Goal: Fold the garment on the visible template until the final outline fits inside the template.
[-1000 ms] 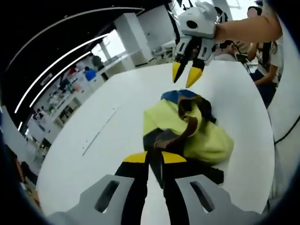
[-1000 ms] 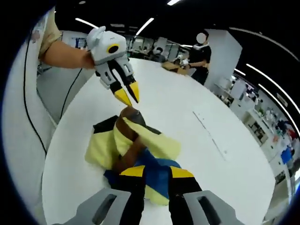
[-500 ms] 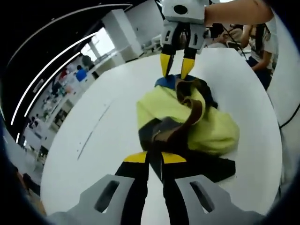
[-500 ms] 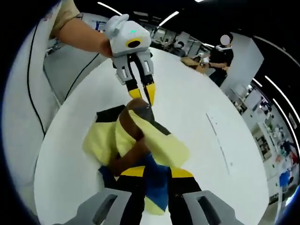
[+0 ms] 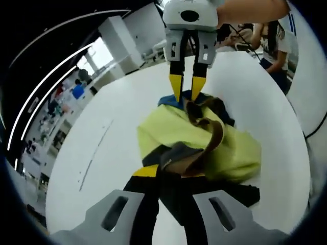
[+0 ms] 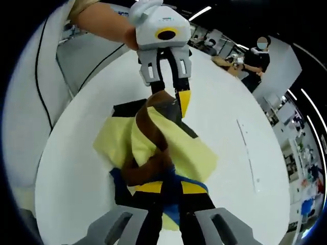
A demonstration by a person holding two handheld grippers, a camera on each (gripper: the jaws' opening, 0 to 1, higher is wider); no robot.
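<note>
Two tongs meet one crumpled garment [image 5: 199, 145] at the middle of the white table [image 5: 102, 153]. My left tongs [image 5: 168, 173] are clamped on its near edge; my right tongs [image 6: 166, 186] pinch the blue far edge. I judge an uneven pull may bunch it, since the black template [image 6: 127, 108] is mostly covered.

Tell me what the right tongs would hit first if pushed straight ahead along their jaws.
Most likely the garment bunched right before the right tongs; beyond it stand the left tongs. Depth is hard to judge.
</note>
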